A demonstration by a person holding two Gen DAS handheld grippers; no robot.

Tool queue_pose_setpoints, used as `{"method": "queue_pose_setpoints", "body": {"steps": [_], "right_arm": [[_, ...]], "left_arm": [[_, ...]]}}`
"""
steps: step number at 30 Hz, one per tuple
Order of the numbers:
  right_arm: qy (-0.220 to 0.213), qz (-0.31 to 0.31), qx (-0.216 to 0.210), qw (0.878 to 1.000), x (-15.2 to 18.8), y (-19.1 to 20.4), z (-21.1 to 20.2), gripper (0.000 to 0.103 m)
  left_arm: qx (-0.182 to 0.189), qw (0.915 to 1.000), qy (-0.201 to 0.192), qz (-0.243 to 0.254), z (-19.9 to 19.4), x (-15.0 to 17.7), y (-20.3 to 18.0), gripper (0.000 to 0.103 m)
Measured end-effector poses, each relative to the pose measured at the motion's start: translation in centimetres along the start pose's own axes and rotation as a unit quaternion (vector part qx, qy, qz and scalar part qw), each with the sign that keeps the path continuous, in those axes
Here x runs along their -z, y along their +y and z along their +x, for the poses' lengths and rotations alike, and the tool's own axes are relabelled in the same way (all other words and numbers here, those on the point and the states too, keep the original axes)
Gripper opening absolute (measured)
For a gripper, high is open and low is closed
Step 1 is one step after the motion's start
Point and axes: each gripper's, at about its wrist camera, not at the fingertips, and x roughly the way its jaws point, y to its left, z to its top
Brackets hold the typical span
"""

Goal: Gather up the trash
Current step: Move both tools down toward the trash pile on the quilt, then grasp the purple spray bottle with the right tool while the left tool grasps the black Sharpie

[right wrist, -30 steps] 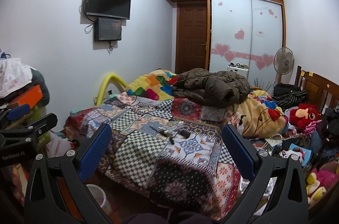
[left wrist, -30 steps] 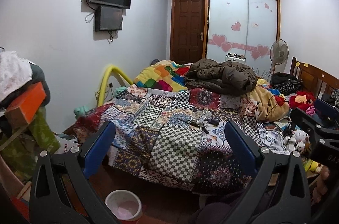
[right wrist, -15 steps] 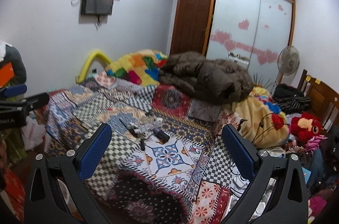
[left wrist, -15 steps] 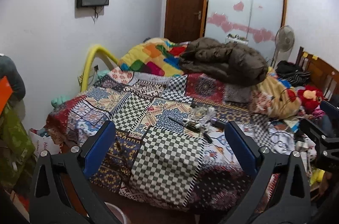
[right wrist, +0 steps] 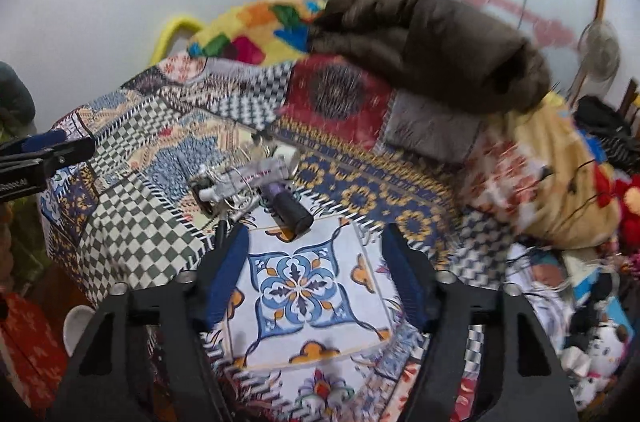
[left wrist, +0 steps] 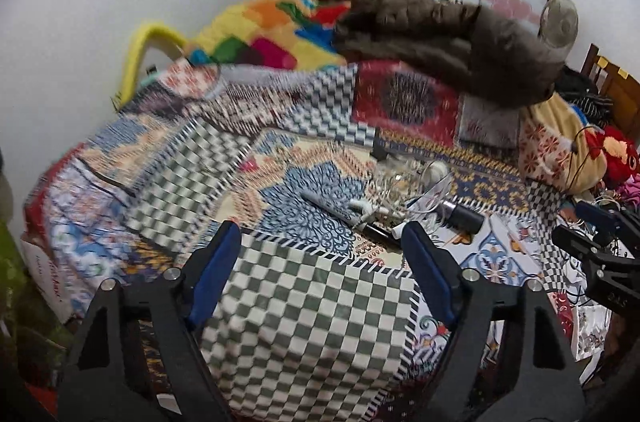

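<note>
A small heap of trash (left wrist: pixel 404 198) lies on the patchwork bedspread (left wrist: pixel 312 310): clear crumpled plastic, a marker pen (left wrist: pixel 332 208), white bits and a black cylinder (left wrist: pixel 464 216). In the right wrist view the heap (right wrist: pixel 244 182) and the black cylinder (right wrist: pixel 294 212) lie just beyond my fingers. My left gripper (left wrist: pixel 320 262) is open and empty, just short of the heap. My right gripper (right wrist: pixel 316 262) is open and empty over the bedspread (right wrist: pixel 312 294); it also shows at the right edge of the left wrist view (left wrist: pixel 592 234).
A brown coat (left wrist: pixel 448 38) and a bright blanket (left wrist: pixel 272 30) lie at the far end of the bed. Soft toys (right wrist: pixel 600 346) and cables crowd the right side. A white bin (right wrist: pixel 78 326) stands on the floor at the left. A fan (left wrist: pixel 558 22) stands by the wardrobe.
Both grippers have moved forward and down toward the bed, so the heap of trash is now close in front of the fingers. Both stay open.
</note>
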Motion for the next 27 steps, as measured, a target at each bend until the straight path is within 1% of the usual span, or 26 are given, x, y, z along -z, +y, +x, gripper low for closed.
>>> {"method": "queue_pose_setpoints", "body": {"steps": [2,3,5,6,7,9,12,14,16,18,19,21,24,27], "right_arm": [[0.015,0.013,-0.025,0.999,-0.2,-0.7,2.0,0.048],[0.021,0.017,-0.033,0.999,-0.4,-0.9,2.8,0.047],[0.036,0.028,-0.053,0.998,-0.9,-1.5,4.7,0.039],[0.045,0.033,-0.064,0.996,-1.0,-1.6,5.8,0.037],[0.05,0.034,-0.072,0.996,-1.3,-1.7,6.7,0.035],[0.058,0.035,-0.088,0.994,-1.5,-1.8,7.8,0.033],[0.069,0.027,-0.103,0.992,-1.9,-1.6,9.7,0.028],[0.077,0.023,-0.112,0.99,-2.0,-1.6,10.6,0.021],[0.079,0.021,-0.125,0.989,-2.2,-1.6,11.1,0.021],[0.079,0.015,-0.133,0.988,-2.6,-1.5,11.4,0.02],[0.08,0.009,-0.135,0.988,-2.7,-1.3,11.5,0.02],[0.086,-0.001,-0.144,0.986,-3.0,-1.0,11.8,0.02],[0.089,-0.017,-0.143,0.986,-3.2,-0.5,12.0,0.02],[0.092,-0.037,-0.137,0.986,-3.2,0.1,12.1,0.02]], "left_arm": [[0.001,0.9998,0.019,-0.007,2.3,-0.2,0.1,0.075],[-0.002,0.9994,0.03,-0.014,3.8,-0.3,0.4,0.071],[-0.016,0.9981,0.052,-0.029,6.2,-0.7,0.7,0.058],[-0.022,0.9967,0.066,-0.04,7.6,-0.9,1.0,0.047],[-0.018,0.9958,0.076,-0.049,8.6,-1.0,1.3,0.04],[-0.01,0.9939,0.089,-0.064,10.3,-1.3,1.4,0.038],[0.008,0.9913,0.096,-0.089,11.7,-1.7,1.5,0.037],[0.024,0.9883,0.1,-0.112,12.4,-1.8,1.4,0.037],[0.033,0.9841,0.109,-0.137,13.1,-1.9,1.5,0.037],[0.032,0.9802,0.121,-0.153,13.8,-1.9,1.6,0.036],[0.029,0.9782,0.128,-0.161,14.1,-1.9,1.7,0.033],[0.026,0.9754,0.135,-0.172,14.7,-1.8,1.8,0.03],[0.014,0.976,0.131,-0.174,14.7,-1.8,1.7,0.03],[-0.009,0.9784,0.133,-0.158,15.0,-1.9,1.1,0.029]]}}
